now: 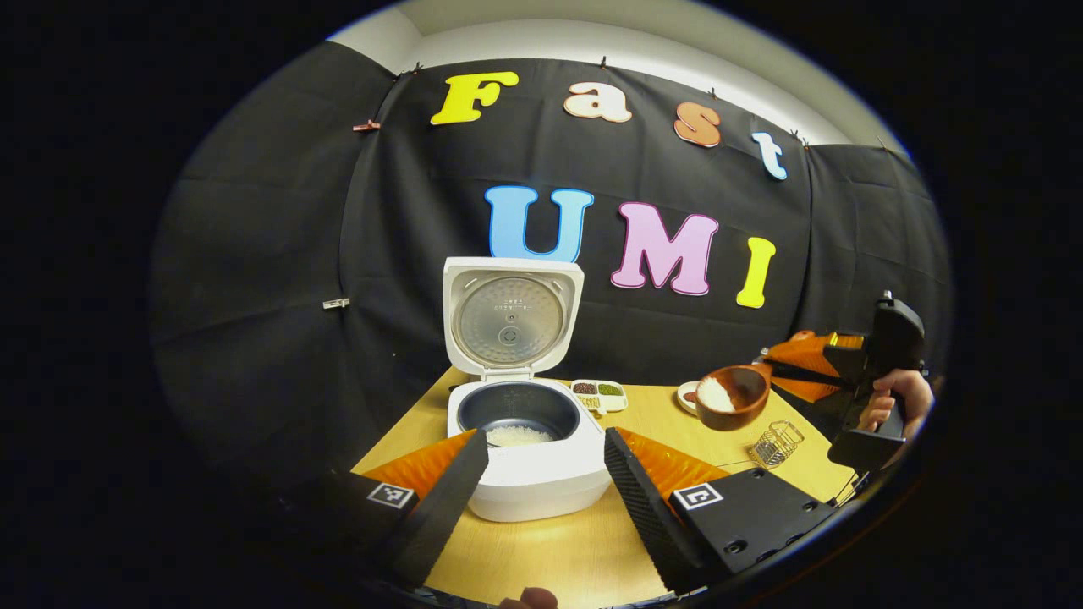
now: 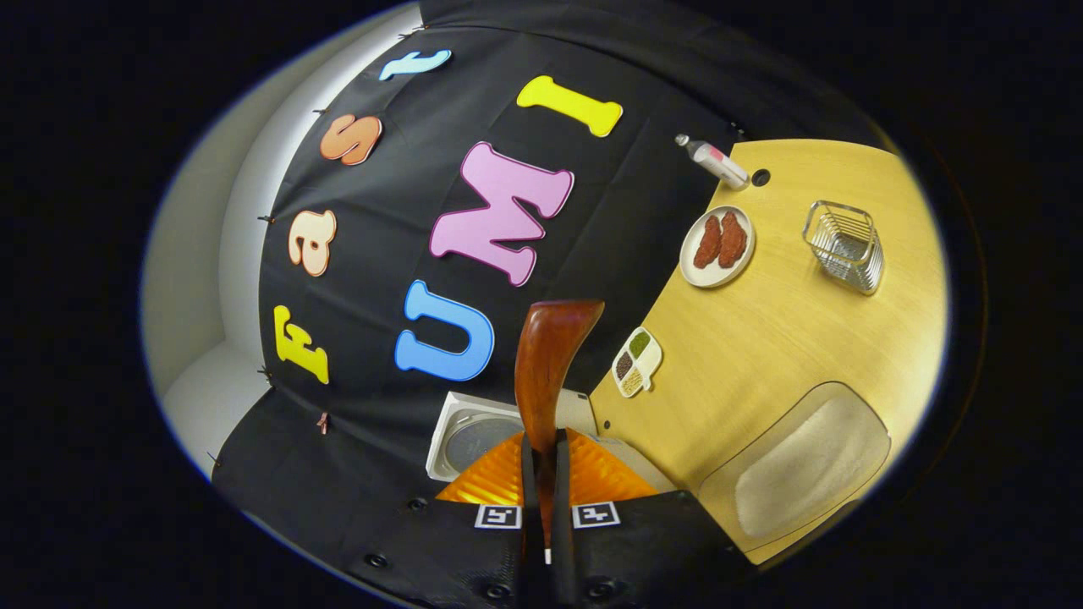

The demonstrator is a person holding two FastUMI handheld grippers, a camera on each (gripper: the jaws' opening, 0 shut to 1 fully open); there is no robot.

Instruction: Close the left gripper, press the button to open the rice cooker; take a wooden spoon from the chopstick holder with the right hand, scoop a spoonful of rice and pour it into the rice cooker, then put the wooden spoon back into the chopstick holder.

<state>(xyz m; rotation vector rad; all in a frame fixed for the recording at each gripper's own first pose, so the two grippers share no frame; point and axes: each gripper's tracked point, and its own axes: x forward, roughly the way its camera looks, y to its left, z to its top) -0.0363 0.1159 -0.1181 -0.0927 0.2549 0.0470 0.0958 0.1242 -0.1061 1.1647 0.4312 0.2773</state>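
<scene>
The rice cooker (image 1: 525,423) stands open on the wooden table (image 1: 575,550), its lid (image 1: 510,315) upright at the back and a thin layer of white rice (image 1: 519,436) lying on the bottom of the dark inner pot. Behind it to the right sits a small divided dish (image 1: 601,394) with dark, green and pale grains in separate compartments. The left gripper (image 1: 546,474) hovers just in front of the cooker with its fingers spread wide and nothing between them. Farther right, the right gripper (image 1: 846,372), held by a hand (image 1: 901,397), carries the wooden spoon (image 1: 732,396) above the table; the spoon's bowl is heaped with white rice and its long axis runs roughly level, bowl end pointing toward the cooker. In the right gripper view the fingers are clamped tight on the spoon handle, which runs straight out along them. The wire chopstick holder (image 2: 844,245) rests on the table near the spoon, and a plate (image 2: 717,246) beside it holds two reddish-brown pieces.
</scene>
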